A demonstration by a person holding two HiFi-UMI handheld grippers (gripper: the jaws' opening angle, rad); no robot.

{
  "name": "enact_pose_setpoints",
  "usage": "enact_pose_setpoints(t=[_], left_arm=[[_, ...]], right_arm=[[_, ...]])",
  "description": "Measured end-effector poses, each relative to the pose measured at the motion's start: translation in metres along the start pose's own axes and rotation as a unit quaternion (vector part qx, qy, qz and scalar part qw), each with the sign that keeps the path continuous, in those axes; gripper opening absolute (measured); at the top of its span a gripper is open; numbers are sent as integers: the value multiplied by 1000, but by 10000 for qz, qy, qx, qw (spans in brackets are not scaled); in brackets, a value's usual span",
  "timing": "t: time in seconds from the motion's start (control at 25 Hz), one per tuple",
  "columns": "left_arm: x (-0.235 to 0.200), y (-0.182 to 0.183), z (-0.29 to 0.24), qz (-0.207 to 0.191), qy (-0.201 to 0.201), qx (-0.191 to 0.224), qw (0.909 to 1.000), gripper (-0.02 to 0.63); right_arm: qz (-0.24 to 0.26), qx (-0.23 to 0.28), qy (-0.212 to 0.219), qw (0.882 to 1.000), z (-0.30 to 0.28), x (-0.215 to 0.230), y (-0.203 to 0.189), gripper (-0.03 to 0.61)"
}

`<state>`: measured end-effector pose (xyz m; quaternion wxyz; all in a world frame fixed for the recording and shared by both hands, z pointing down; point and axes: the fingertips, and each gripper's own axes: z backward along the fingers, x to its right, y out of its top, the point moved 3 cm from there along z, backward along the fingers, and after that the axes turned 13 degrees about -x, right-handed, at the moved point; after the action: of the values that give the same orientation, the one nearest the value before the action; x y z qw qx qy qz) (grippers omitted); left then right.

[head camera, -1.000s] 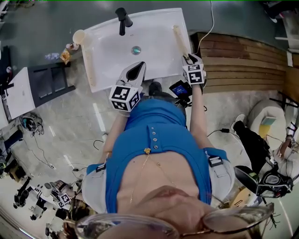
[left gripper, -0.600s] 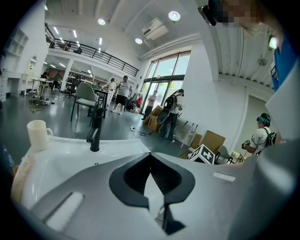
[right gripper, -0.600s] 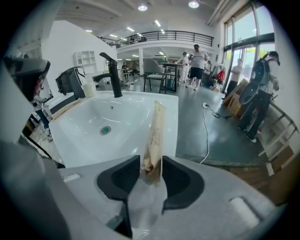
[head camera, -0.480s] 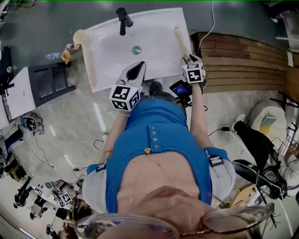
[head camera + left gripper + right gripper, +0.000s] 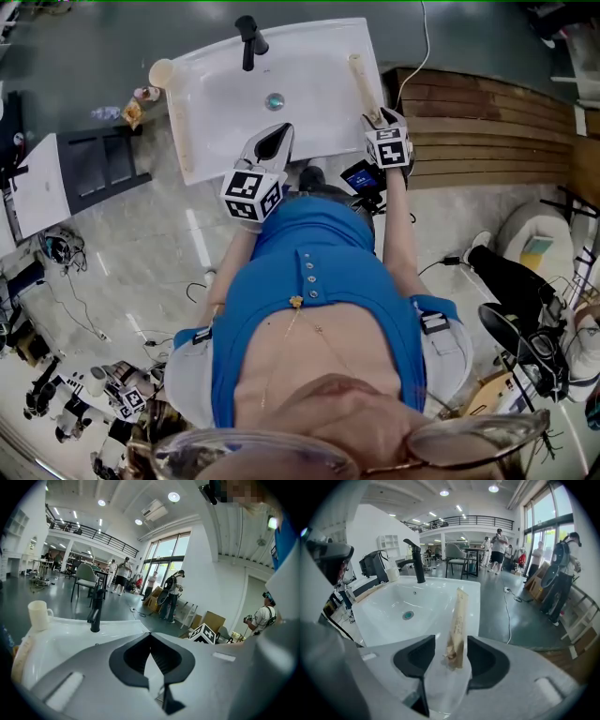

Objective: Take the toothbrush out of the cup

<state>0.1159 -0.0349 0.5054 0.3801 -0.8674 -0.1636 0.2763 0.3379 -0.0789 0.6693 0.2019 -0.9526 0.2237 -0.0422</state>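
Right tongs [image 5: 451, 644] are standing wide apart, jaws just been opening, gripping nothing. The near end of the paper-wrapped toothbrush [image 5: 457, 620] is lying between them, pads not pressing it, running away ahead along the sink [image 5: 216, 122] rim. Left tongs [image 5: 151, 641] are sitting fully closed, empty, over the sink's near edge. The cup [image 5: 40, 615] is standing far ahead-left of them, well apart from the toothbrush.

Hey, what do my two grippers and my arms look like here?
The left gripper and right gripper have pale grey bodies with black pads, each carrying a cube of black-and-white square markers. Sleeves look short and light, with a blue top. The right jaws have just been opening, a tan packet between them.
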Motion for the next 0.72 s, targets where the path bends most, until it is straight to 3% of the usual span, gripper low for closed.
enact_pose_setpoints(t=[0.36,0.72], left_arm=[[-3,-3,6,46,75,112,9999,2],[-5,-14,11,108,154,294,9994,2]], right_arm=[[290,718,26,9970,21,-3,23,187],[772,1123,233,9904,31,-22,36,32]])
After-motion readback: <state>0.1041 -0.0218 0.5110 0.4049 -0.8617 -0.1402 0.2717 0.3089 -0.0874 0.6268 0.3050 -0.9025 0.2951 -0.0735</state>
